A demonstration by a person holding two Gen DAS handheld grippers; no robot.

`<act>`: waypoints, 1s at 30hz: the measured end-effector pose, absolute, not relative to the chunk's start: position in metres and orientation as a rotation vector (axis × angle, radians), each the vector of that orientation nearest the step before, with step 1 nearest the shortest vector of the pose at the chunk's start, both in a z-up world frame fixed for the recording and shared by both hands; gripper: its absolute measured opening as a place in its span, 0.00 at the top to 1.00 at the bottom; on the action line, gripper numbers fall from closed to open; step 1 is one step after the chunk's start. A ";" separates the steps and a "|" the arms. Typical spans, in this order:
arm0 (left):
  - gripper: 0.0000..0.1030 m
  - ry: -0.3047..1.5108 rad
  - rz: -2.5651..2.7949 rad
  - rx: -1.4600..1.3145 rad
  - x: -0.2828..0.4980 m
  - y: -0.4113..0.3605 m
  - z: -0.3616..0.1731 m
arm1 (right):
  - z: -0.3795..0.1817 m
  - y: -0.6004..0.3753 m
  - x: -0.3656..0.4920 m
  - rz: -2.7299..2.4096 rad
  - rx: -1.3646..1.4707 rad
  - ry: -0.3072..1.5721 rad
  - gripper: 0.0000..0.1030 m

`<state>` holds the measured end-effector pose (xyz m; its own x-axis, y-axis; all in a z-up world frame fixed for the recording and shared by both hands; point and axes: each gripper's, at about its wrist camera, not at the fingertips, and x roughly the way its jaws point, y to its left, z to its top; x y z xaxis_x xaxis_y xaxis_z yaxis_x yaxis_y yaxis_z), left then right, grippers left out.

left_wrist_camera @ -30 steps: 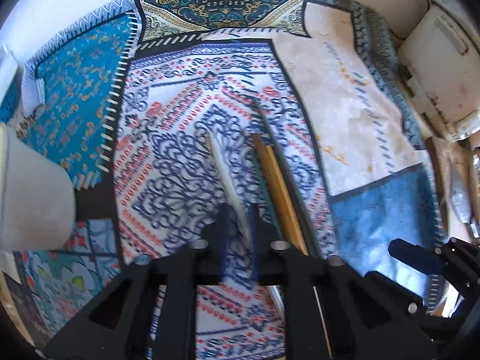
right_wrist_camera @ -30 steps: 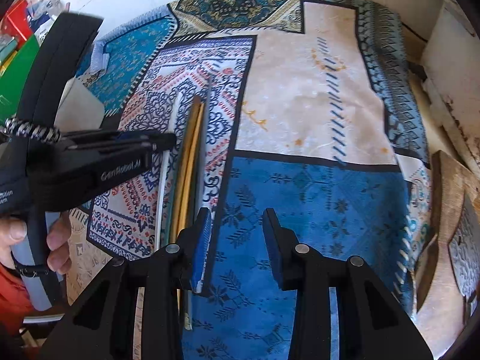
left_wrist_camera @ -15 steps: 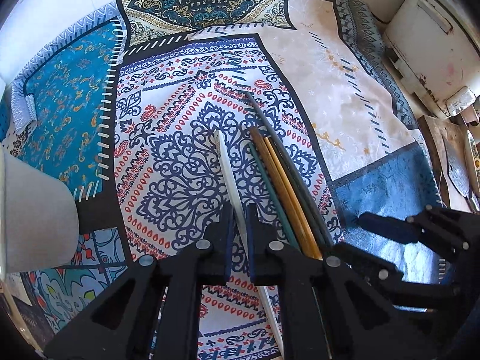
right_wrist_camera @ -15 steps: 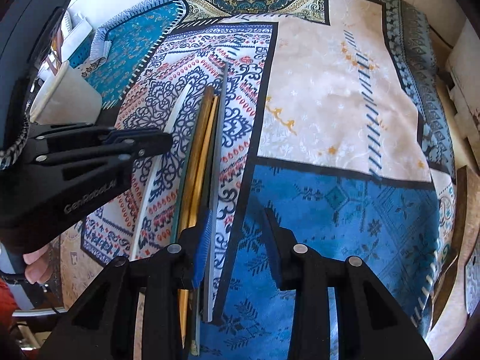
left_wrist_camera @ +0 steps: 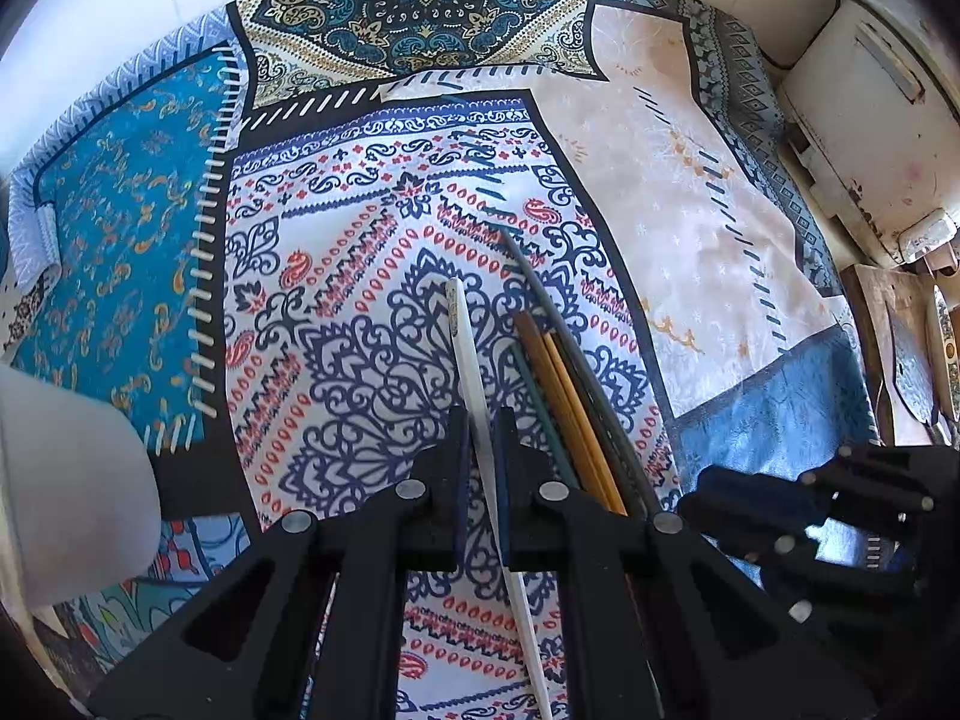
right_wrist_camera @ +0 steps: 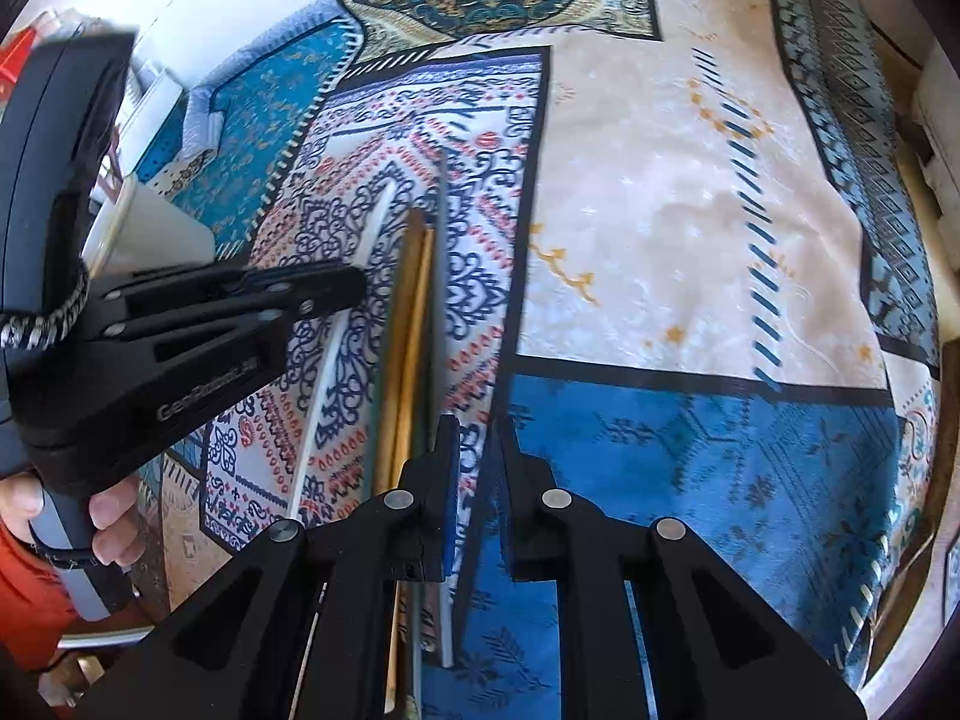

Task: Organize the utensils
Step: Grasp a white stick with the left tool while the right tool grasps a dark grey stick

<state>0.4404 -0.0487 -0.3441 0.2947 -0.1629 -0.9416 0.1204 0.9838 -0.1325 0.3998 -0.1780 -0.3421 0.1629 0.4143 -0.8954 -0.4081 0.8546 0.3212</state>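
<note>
A white chopstick [left_wrist_camera: 465, 354] lies on the patterned tablecloth [left_wrist_camera: 360, 276], and my left gripper [left_wrist_camera: 480, 456] is shut on it near its middle. Just right of it lies a bundle of chopsticks [left_wrist_camera: 564, 384]: green, brown, yellow and dark grey. In the right wrist view the same bundle [right_wrist_camera: 414, 312] runs along the outer side of the left finger. My right gripper [right_wrist_camera: 480, 468] points down at the cloth; its jaws are closing and stand almost together, with only cloth showing between them. My left gripper [right_wrist_camera: 252, 300] reaches in from the left there.
A white cup [left_wrist_camera: 66, 480] stands at the left edge of the cloth. A wooden board [left_wrist_camera: 900, 330] and a white appliance [left_wrist_camera: 852, 138] sit to the right. A hand [right_wrist_camera: 108, 510] holds the left gripper's handle.
The right gripper's jaws have drawn from well apart to nearly together, and it has moved in close beside the bundle. The left gripper has stayed shut on the white chopstick.
</note>
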 end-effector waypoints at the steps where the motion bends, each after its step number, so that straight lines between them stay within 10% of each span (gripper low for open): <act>1: 0.93 1.259 -0.192 -0.039 0.441 -0.049 -0.344 | -0.343 -0.176 0.399 0.589 0.001 1.282 0.90; 30: 0.94 1.315 -0.219 0.005 0.426 -0.043 -0.344 | -0.351 -0.111 0.435 0.591 -0.145 1.220 0.97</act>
